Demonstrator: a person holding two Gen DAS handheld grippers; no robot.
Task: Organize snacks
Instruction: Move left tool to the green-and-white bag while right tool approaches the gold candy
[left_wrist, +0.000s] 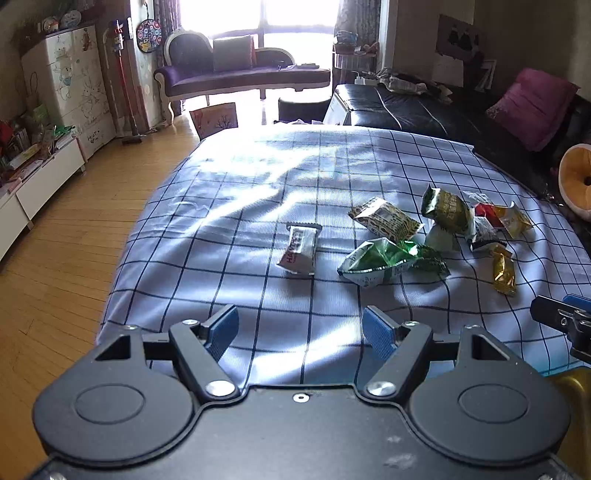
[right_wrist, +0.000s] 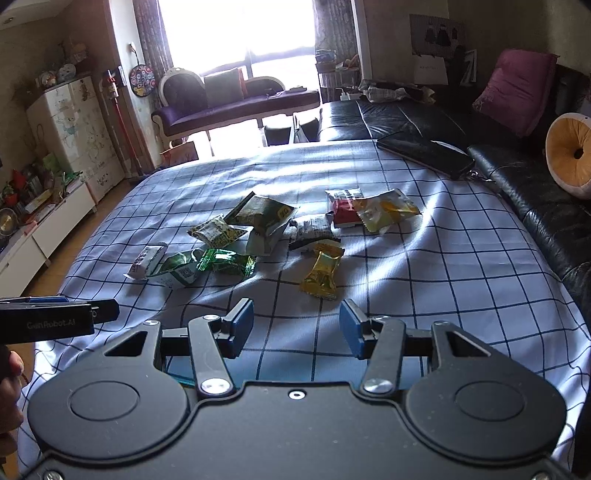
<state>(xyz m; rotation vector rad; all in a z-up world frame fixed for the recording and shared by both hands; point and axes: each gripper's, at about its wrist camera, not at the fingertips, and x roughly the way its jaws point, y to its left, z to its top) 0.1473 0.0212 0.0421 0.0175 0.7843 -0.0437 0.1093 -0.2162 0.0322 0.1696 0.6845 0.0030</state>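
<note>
We see a scatter of snack packets lying on a blue checked cloth (right_wrist: 424, 266) that covers the table. The left gripper (left_wrist: 300, 326) hovers above the cloth's near edge, its blue-padded fingers (left_wrist: 221, 326) spread wide with nothing between them. Ahead of it lies a white wafer bar (left_wrist: 300, 249), apart from the rest and nearest the cloth's left edge. Just to its right we find a crumpled green-and-white packet (left_wrist: 373, 260), touching a dark green foil packet (left_wrist: 428, 254). The right gripper (right_wrist: 297, 328) likewise stands wide open and empty over the near edge, facing a gold foil packet (right_wrist: 323, 271). Farther back lie an olive-green packet (right_wrist: 260, 214), a red packet (right_wrist: 343, 212) and a yellow packet (right_wrist: 388, 208) overlapping it. A black flat case (right_wrist: 424, 151) rests at the far right edge.
</note>
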